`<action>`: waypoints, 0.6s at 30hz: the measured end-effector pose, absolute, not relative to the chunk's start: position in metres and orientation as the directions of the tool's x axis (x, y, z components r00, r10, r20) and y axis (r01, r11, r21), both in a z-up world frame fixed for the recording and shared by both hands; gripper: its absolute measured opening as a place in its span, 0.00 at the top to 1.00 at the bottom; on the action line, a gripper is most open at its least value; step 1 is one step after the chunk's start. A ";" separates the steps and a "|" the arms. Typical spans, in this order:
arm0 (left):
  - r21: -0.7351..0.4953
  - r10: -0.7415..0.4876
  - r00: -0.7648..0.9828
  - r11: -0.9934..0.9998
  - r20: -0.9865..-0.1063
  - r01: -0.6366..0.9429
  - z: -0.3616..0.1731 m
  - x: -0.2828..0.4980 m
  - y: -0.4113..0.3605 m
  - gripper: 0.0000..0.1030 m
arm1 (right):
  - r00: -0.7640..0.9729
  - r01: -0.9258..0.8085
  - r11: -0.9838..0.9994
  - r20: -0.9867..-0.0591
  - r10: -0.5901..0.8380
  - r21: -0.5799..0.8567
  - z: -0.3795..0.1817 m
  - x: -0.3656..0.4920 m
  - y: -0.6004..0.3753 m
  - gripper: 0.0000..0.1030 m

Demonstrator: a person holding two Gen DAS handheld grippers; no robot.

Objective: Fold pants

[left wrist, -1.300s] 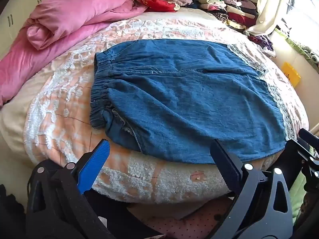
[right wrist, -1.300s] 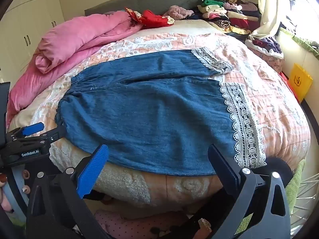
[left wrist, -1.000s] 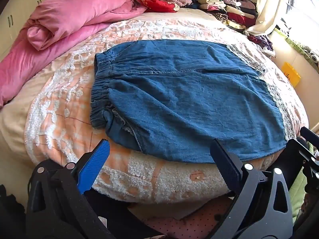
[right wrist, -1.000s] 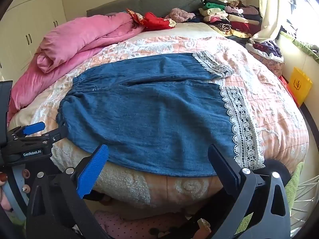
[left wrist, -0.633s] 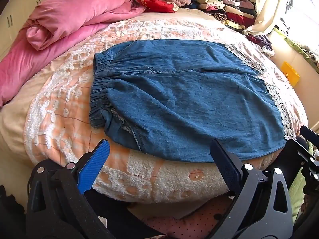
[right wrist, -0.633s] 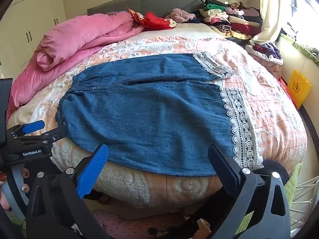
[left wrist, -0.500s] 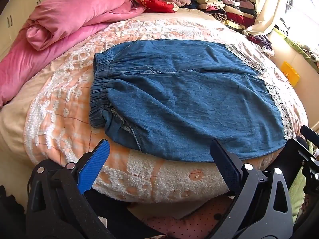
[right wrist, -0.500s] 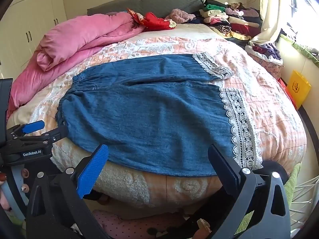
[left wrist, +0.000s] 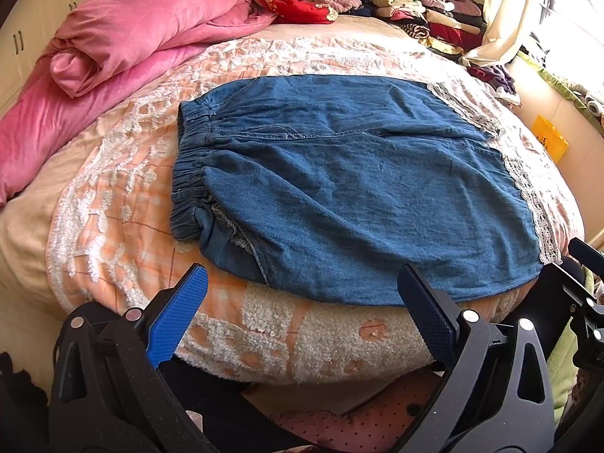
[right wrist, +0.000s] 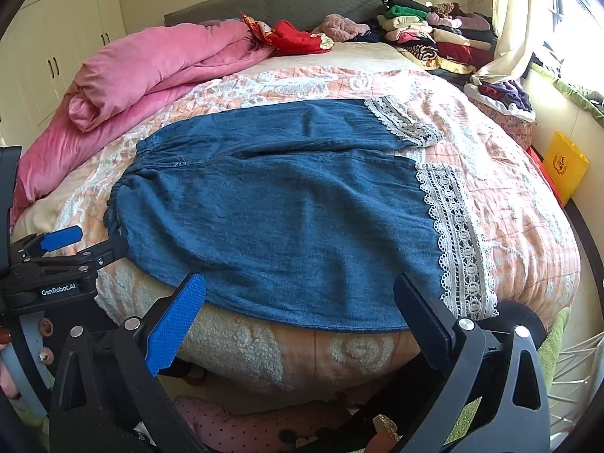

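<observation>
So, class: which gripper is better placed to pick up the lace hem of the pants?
Right. The right gripper sits open at the bed edge with the lace hem close ahead. The left gripper, also open, faces the waistband end, far from the hem.

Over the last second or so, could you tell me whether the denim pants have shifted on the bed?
No. The denim pants lie flat as before, their lace hem at the same spot on the bedspread pattern.

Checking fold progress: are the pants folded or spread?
Spread: the pants lie flat on the bed, both lace-hemmed legs side by side.
</observation>
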State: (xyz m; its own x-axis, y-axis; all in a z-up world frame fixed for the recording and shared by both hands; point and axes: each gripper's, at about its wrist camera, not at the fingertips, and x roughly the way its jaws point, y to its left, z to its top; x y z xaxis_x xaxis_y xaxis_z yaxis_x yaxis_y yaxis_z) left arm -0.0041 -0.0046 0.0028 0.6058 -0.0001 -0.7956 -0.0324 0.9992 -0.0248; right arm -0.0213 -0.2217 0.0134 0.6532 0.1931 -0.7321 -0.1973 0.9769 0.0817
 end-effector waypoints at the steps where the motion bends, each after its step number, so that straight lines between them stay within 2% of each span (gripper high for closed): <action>1: -0.024 0.001 0.607 0.999 -0.795 -0.033 0.003 -0.004 -0.005 0.09 | 0.655 -0.196 0.977 -0.731 0.192 0.081 0.013 -0.021 -0.222 0.04; 18: -0.023 0.007 0.611 0.999 -0.792 -0.042 0.005 -0.004 0.001 0.09 | 0.655 -0.205 0.976 -0.730 0.196 0.078 0.013 -0.021 -0.220 0.04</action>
State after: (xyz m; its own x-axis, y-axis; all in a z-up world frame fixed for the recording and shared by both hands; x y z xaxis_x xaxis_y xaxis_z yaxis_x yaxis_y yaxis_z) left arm -0.0036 0.0007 0.0053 0.6111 0.0073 -0.7916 -0.0424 0.9988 -0.0235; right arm -0.0214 -0.2198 0.0130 0.6547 0.1958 -0.7301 -0.2050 0.9757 0.0778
